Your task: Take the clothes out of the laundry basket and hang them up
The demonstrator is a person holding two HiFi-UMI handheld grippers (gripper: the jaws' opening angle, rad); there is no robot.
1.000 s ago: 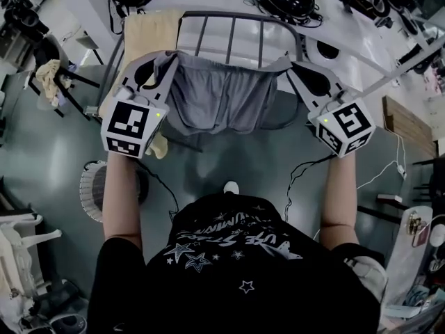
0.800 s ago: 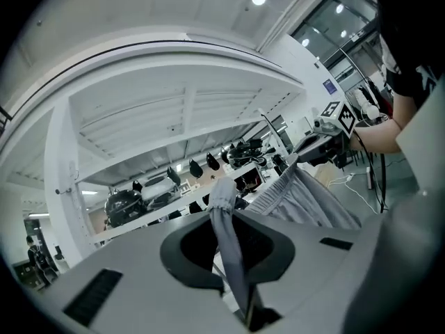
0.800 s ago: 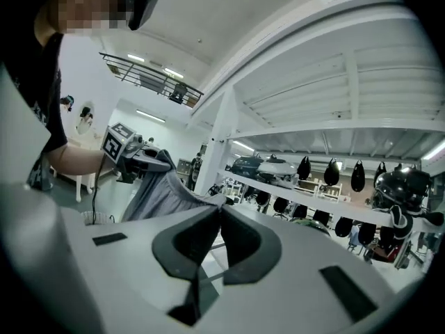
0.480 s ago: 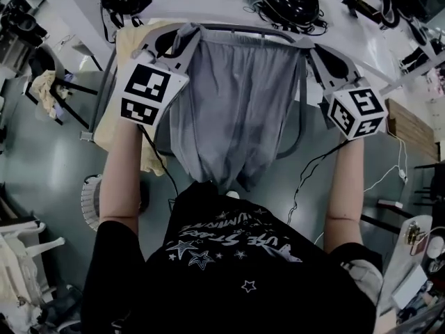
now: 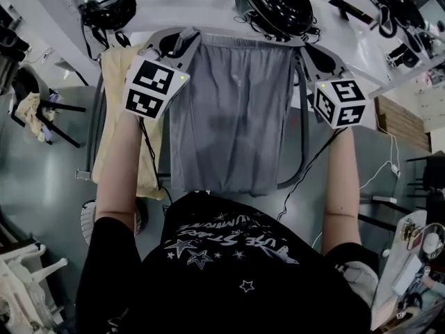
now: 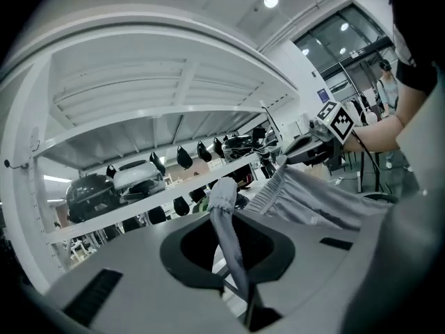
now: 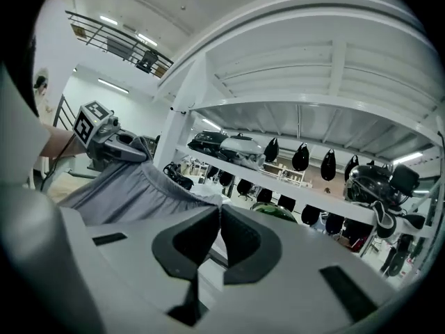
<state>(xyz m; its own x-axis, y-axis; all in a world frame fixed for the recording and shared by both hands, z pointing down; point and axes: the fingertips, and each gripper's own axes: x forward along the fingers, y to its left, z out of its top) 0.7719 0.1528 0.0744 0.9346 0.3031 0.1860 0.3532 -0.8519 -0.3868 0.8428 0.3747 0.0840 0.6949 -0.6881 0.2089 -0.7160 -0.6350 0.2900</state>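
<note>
Grey shorts (image 5: 233, 117) hang spread out by their waistband between my two grippers, over the metal drying rack (image 5: 304, 141). Whether the cloth rests on the rack's rails is not visible. My left gripper (image 5: 186, 42) is shut on the waistband's left corner, and that corner bunches up between its jaws (image 6: 224, 211) in the left gripper view. The right gripper (image 5: 300, 49) is shut on the right corner of the grey shorts (image 7: 132, 186), its jaw tips (image 7: 218, 211) pressed together on the hem. Each gripper view shows the other gripper, the right gripper (image 6: 314, 145) and the left gripper (image 7: 111, 141), across the stretched waistband.
A yellow towel (image 5: 115, 131) is draped over the rack's left side. Just beyond the grippers runs a white shelf unit (image 5: 208, 5) carrying black helmets (image 5: 278, 2). A white ribbed round object (image 5: 85, 218) stands on the floor at the left, and cables trail on the right.
Both grippers have carried the shorts forward, away from the person, from in front of the rack to over it. The shorts, bunched a second ago, now hang flat and spread.
</note>
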